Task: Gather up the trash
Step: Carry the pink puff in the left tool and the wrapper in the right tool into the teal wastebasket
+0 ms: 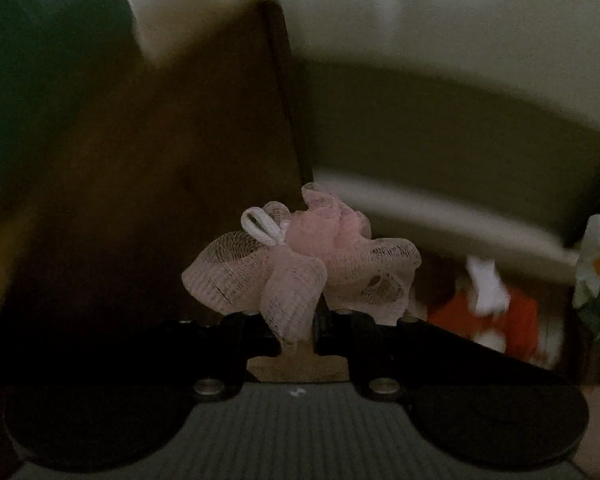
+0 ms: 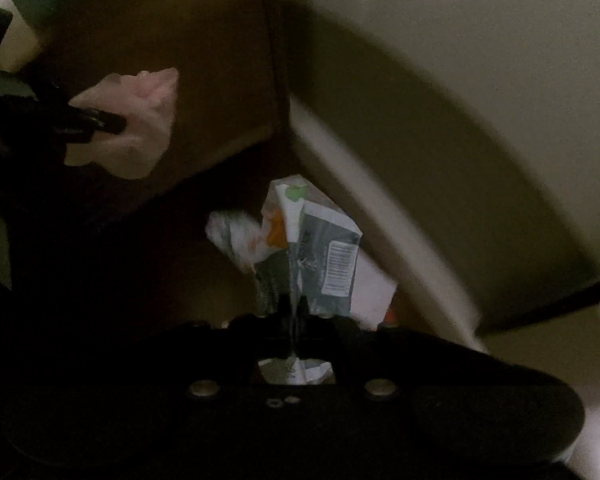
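My left gripper (image 1: 298, 330) is shut on a pink mesh bath sponge (image 1: 300, 264) with a white cord loop; the sponge bulges out above the black fingers. In the right wrist view that same sponge (image 2: 140, 120) shows blurred at upper left, held by the left gripper (image 2: 112, 122). My right gripper (image 2: 294, 316) is shut on a crumpled grey and white wrapper (image 2: 312, 248) with a barcode and an orange and green print. The wrapper (image 1: 598, 268) also peeks in at the right edge of the left wrist view. Both views are dark and motion-blurred.
A dark brown wooden cabinet side (image 1: 160, 160) fills the left. A large curved pale fixture (image 2: 460, 140), like a tub or basin wall, sweeps across the right. Below lie blurred orange and white items (image 1: 492, 312) on the floor.
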`<action>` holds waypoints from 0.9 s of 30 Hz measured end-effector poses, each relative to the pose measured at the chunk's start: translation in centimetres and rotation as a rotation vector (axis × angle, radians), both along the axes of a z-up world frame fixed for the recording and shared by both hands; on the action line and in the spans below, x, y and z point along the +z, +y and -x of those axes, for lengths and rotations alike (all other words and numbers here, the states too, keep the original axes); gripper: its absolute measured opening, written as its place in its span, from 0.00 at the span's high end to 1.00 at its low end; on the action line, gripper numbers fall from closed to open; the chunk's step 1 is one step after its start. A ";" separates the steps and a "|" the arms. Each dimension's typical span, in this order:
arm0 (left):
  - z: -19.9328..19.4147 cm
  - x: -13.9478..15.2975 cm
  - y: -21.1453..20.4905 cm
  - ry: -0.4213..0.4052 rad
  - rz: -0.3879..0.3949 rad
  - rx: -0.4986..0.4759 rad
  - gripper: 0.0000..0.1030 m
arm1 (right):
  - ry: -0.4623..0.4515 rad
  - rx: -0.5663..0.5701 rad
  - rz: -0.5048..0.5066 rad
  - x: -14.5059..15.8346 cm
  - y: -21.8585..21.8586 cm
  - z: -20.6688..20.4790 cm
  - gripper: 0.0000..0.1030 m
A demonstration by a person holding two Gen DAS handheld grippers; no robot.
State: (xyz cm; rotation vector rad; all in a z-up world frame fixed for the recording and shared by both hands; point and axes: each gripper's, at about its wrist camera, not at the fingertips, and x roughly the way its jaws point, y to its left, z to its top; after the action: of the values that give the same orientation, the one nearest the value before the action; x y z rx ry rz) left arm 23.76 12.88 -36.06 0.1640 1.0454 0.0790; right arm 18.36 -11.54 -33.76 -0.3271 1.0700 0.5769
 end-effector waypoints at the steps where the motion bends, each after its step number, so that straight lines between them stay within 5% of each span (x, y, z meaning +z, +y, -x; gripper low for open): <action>1: 0.2 2.1 -0.1 -0.049 -0.008 -0.001 0.88 | -0.031 0.009 -0.013 1.7 0.2 0.1 1.00; 13: 6.6 24.7 -0.5 -0.471 -0.024 -0.042 0.88 | -0.384 0.107 -0.213 23.2 2.3 2.3 1.00; 21: 9.1 35.7 2.5 -0.606 -0.033 0.022 0.88 | -0.549 0.181 -0.346 33.0 7.5 2.7 1.00; 27: 7.3 41.4 6.5 -0.631 -0.073 0.092 0.88 | -0.578 0.218 -0.436 36.7 14.3 0.7 1.00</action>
State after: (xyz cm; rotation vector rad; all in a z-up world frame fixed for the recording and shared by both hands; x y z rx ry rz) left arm 16.51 19.41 5.32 0.1436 0.4199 0.2360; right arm 17.70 2.73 2.91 -0.2062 0.3386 0.8289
